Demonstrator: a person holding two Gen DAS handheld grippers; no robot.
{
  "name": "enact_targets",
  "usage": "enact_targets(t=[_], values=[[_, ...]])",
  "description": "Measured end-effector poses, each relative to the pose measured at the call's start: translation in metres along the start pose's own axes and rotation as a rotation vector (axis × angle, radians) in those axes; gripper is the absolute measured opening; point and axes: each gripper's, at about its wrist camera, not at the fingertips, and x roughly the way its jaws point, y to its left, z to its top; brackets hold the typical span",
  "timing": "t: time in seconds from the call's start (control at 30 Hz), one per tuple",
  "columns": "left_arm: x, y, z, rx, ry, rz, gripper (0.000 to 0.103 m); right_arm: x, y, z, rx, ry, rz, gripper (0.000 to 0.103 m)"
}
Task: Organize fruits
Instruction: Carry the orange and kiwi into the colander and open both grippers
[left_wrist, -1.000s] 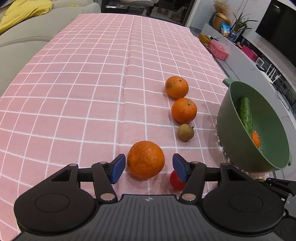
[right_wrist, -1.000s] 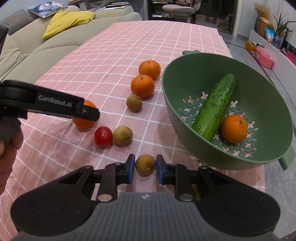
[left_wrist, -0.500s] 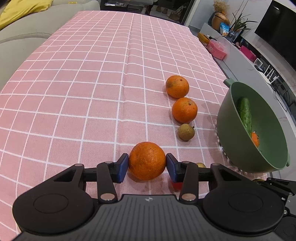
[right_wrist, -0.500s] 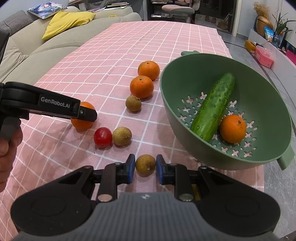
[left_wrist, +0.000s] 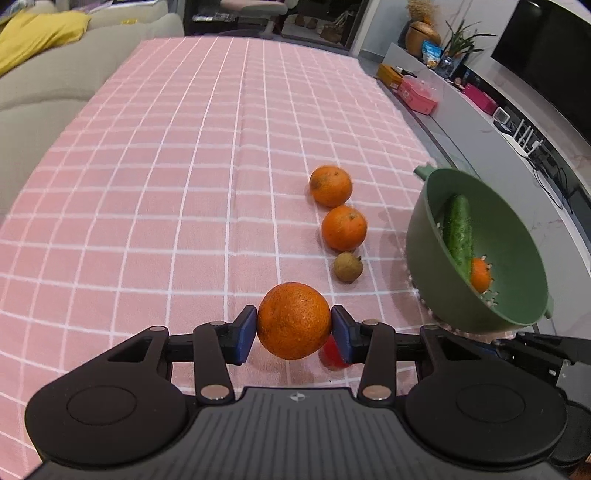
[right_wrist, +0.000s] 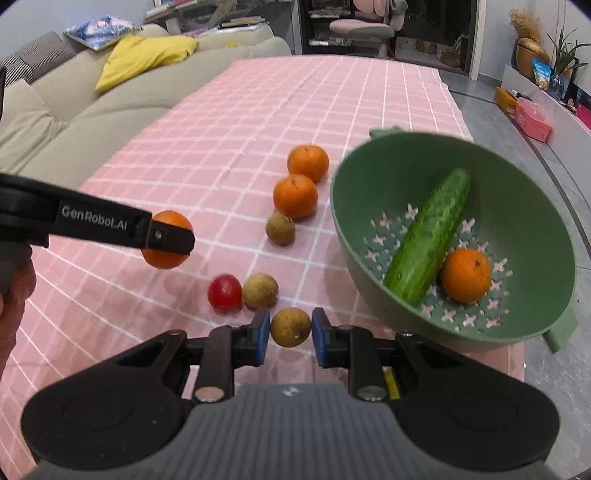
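My left gripper (left_wrist: 294, 326) is shut on an orange (left_wrist: 294, 320) and holds it above the pink checked tablecloth (left_wrist: 184, 184); the held orange also shows in the right wrist view (right_wrist: 168, 254). My right gripper (right_wrist: 288, 330) is shut on a small brown longan (right_wrist: 290, 327), lifted off the cloth. A green colander (right_wrist: 535, 206) on the right holds a cucumber (right_wrist: 428, 236) and an orange (right_wrist: 466, 275). Two oranges (right_wrist: 307, 163) (right_wrist: 295, 195), two longans (right_wrist: 280, 229) (right_wrist: 260, 291) and a red tomato (right_wrist: 225, 293) lie on the cloth.
A beige sofa (right_wrist: 74, 110) with a yellow cushion (right_wrist: 144, 59) runs along the table's left side. The table's right edge drops beside the colander, with a shelf and pink boxes (left_wrist: 421, 96) beyond. A chair (right_wrist: 360, 27) stands at the far end.
My left gripper closed on the orange and lifted it off the cloth. My right gripper rose with the longan in it.
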Motion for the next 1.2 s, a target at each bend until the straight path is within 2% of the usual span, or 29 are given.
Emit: enact_targets(t=[0.23,0.47,0.67,0.97,1.2], values=[[-0.025,-0.022,0.025,0.038,-0.051,-0.009,0.049,-0.031,-0.005,0.018,0.022,-0.075,0.032,0.02],[-0.031,-0.067,0.036,0.148,-0.078,-0.021,0.049,-0.059,-0.043,0.037,0.092,-0.134,0.018,0.02],[-0.018,-0.098,0.035,0.192,-0.067,-0.046,0.049,-0.074,-0.08,0.042,0.174,-0.151,-0.03,0.02],[0.007,-0.14,0.03,0.245,-0.041,-0.087,0.049,-0.079,-0.116,0.046,0.233,-0.157,-0.077,0.02],[0.034,-0.172,0.022,0.285,-0.004,-0.123,0.049,-0.072,-0.135,0.062,0.226,-0.123,-0.053,0.02]])
